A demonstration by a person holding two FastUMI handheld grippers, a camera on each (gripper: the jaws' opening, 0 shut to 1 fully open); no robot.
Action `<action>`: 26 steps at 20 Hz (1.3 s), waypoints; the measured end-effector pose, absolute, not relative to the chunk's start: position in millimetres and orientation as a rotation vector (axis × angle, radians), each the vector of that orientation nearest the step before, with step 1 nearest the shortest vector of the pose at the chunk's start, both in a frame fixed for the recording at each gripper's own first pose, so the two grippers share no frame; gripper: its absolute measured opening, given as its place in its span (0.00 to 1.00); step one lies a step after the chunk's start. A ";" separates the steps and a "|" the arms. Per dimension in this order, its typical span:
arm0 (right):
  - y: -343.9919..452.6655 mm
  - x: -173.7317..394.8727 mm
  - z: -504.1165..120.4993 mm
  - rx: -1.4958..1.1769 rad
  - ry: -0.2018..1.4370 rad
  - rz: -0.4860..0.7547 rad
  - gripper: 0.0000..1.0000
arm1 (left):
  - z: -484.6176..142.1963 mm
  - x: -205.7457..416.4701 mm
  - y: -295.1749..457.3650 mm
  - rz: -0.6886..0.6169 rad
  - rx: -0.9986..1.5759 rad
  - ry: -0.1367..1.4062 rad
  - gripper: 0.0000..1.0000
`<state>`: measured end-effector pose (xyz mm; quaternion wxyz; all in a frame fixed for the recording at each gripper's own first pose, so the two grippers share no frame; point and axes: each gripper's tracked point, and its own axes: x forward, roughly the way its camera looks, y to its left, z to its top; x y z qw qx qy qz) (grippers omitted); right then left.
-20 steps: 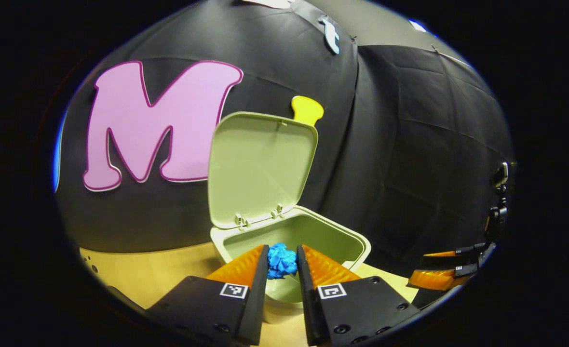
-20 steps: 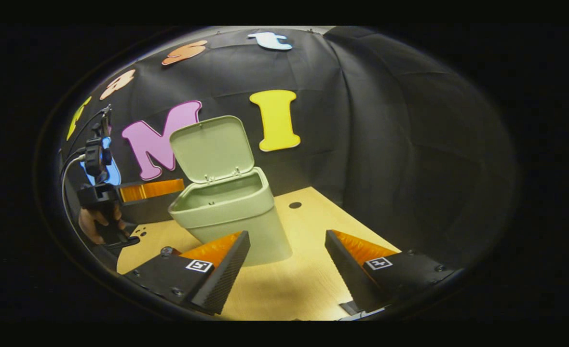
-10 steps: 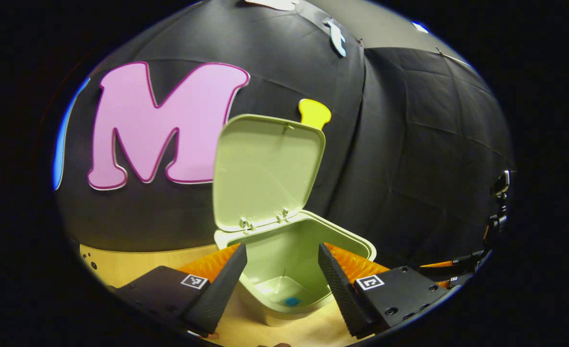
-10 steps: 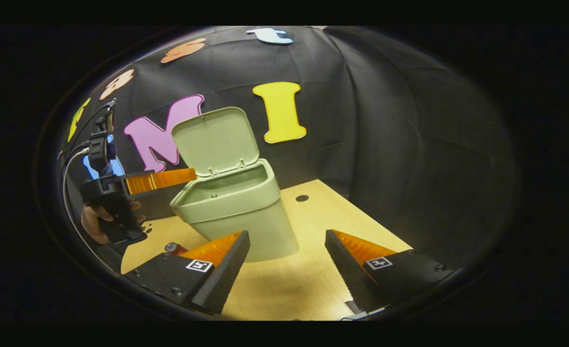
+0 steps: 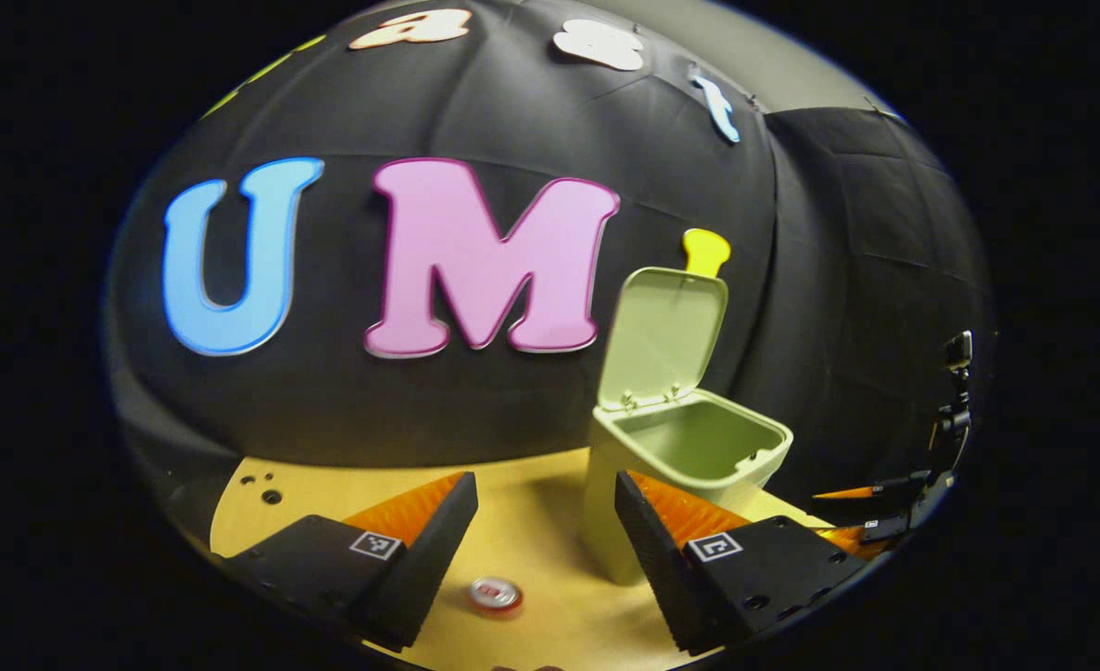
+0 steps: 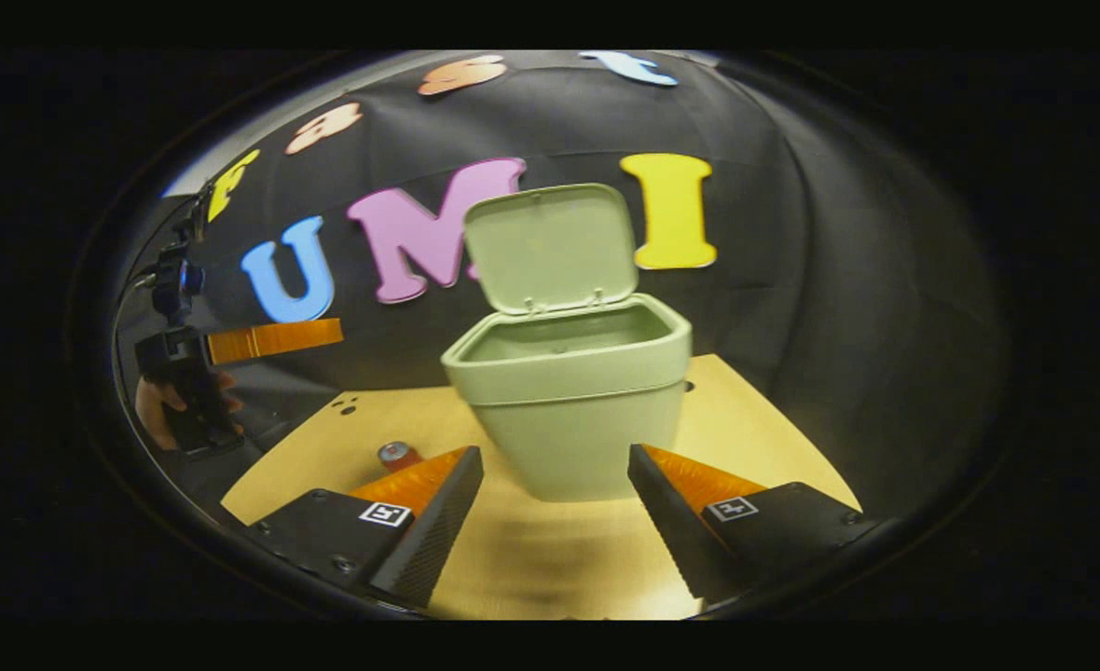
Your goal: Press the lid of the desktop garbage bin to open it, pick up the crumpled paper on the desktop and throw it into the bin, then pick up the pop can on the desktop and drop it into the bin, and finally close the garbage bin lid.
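Crumpled paper has left the left claw (image 5: 545,531), now spread empty above the pop can (image 5: 495,594); bin (image 6: 573,401) lid up; right claw (image 6: 555,508) spread.

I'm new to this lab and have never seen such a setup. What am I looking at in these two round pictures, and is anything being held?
There is no robot arm here: a person holds a two-finger gripper in each hand, and a fisheye camera rides on each one, looking along its fingers. In the left gripper view, the left gripper is open and holds nothing. In the right gripper view, the right gripper is likewise open and empty; farther off at the left of that view is the other gripper with the hand holding it. On the wooden table stands a green bin with its lid raised. A pop can stands on the table near the left gripper.
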<state>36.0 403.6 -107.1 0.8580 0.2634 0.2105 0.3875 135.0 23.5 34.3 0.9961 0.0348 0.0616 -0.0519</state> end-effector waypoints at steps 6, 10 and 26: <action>504.9 -16.1 -87.3 0.512 0.410 1.032 0.99 | -12.7 45.7 114.2 0.099 0.169 0.191 0.96; 569.6 -38.4 -90.8 0.483 0.425 1.152 0.99 | -43.3 -2.5 141.4 0.195 0.155 0.260 0.95; 718.9 -28.4 -151.0 0.341 0.477 1.212 0.99 | -88.7 -31.0 187.2 0.360 -0.022 0.327 0.95</action>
